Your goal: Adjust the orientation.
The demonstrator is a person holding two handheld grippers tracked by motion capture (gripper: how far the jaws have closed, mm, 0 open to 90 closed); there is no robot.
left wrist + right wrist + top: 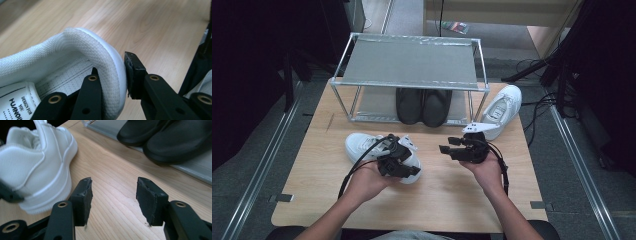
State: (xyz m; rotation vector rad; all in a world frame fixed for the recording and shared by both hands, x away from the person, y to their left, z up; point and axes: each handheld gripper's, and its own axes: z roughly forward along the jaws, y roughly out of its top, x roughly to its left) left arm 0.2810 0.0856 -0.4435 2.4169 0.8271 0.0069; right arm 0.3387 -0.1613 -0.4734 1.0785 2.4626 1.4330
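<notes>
Both hand-held tools are black: the left gripper [398, 161] and the right gripper [458, 145] each end in two flat arms fixed with brass-coloured rivets and tipped with blocky, rough-edged rubber pads [149, 200]. A black cable [357, 167] loops from the left one, another cable [503, 167] runs from the right one, and the right one carries a pale three-cornered plate [477, 128]. The forearms are bare, with no sleeves reaching them.

a white leather sneaker [362, 146] lies on the light wooden table [437, 195], left of centre; behind it, black rubber slippers [422, 105] sit on the metal-framed shoe rack's [409, 62] lower shelf; another white sneaker [502, 109] lies right of the rack.
</notes>
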